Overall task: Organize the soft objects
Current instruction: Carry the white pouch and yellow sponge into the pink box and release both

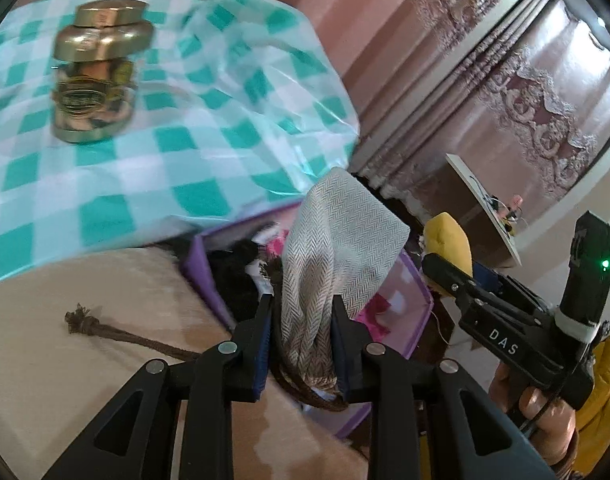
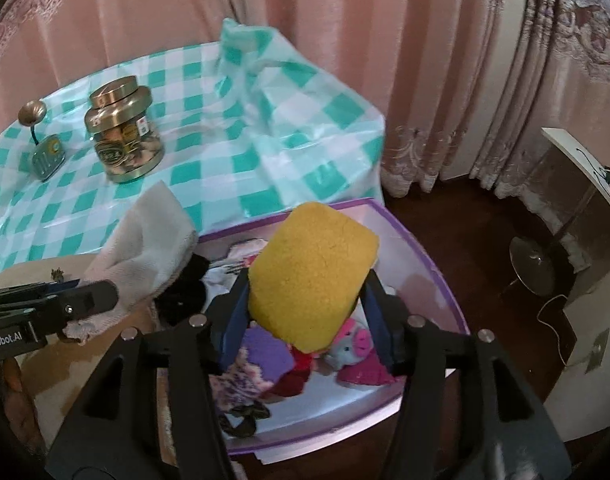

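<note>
Pink curtains (image 2: pixel 345 40) hang behind a table under a green-and-white checked cloth (image 2: pixel 209 152), with dark floor beyond. Just off the table's near edge sits one purple-rimmed bin (image 2: pixel 433 264). Inside it lie a pink-and-grey plush toy (image 2: pixel 353 344), a purple knitted piece (image 2: pixel 265 352), something red, and dark fabric at the left wall.

Over the bin, the right gripper (image 2: pixel 309 312) pinches one yellow sponge (image 2: pixel 313 272) between its fingers. The left gripper (image 1: pixel 301 336) is clamped on one beige herringbone pouch (image 1: pixel 337 248), held above the bin's left rim; its brown drawstring (image 1: pixel 117 334) trails onto a cream surface (image 1: pixel 85 380).

On the cloth stand one gold-lidded glass jar (image 2: pixel 123 128) with contents too blurred to name, and, toward the left edge, one small green stand with a round gold top (image 2: pixel 41 144).
</note>
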A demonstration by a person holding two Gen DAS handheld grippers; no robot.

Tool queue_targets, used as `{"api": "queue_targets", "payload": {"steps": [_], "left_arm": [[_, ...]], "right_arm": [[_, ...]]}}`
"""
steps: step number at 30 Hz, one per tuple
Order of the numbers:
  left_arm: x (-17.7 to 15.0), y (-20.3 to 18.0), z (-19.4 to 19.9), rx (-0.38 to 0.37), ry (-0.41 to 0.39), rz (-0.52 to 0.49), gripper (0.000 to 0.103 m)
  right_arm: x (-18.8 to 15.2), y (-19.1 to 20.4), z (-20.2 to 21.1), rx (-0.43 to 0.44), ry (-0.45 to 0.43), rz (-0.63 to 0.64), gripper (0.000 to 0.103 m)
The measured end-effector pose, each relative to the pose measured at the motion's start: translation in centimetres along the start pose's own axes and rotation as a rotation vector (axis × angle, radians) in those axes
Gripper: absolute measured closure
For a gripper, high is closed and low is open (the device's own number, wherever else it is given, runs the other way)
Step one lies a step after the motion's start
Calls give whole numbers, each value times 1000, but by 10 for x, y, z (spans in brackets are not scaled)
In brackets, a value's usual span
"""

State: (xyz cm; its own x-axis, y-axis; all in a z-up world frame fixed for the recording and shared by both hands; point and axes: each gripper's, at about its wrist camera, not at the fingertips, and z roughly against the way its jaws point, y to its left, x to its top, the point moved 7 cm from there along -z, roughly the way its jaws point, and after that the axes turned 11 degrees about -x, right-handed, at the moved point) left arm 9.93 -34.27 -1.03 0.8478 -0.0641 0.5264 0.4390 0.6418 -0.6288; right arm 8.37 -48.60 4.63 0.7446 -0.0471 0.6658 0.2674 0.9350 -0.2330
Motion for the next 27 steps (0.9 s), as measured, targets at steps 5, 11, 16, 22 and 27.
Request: {"api": "queue_targets", "payload": {"steps": [5, 11, 16, 22, 27], "left_arm": [[4, -7, -21, -3, 16, 7, 37], [-8, -2, -14, 45, 41, 13, 30], [-38, -1, -2, 86, 73, -18, 22], [-45, 0, -2, 101, 90, -13, 15], [-49, -3, -9, 107, 99, -34, 7]], "right_arm": [[-4, -19, -5, -14, 3, -55, 37], [-14, -27, -3, -67, 13, -47, 22], [-31, -31, 8, -70, 40, -52, 20], [-44, -31, 20, -74, 42, -42, 20], [-44, -27, 17, -64, 50, -42, 20]]}}
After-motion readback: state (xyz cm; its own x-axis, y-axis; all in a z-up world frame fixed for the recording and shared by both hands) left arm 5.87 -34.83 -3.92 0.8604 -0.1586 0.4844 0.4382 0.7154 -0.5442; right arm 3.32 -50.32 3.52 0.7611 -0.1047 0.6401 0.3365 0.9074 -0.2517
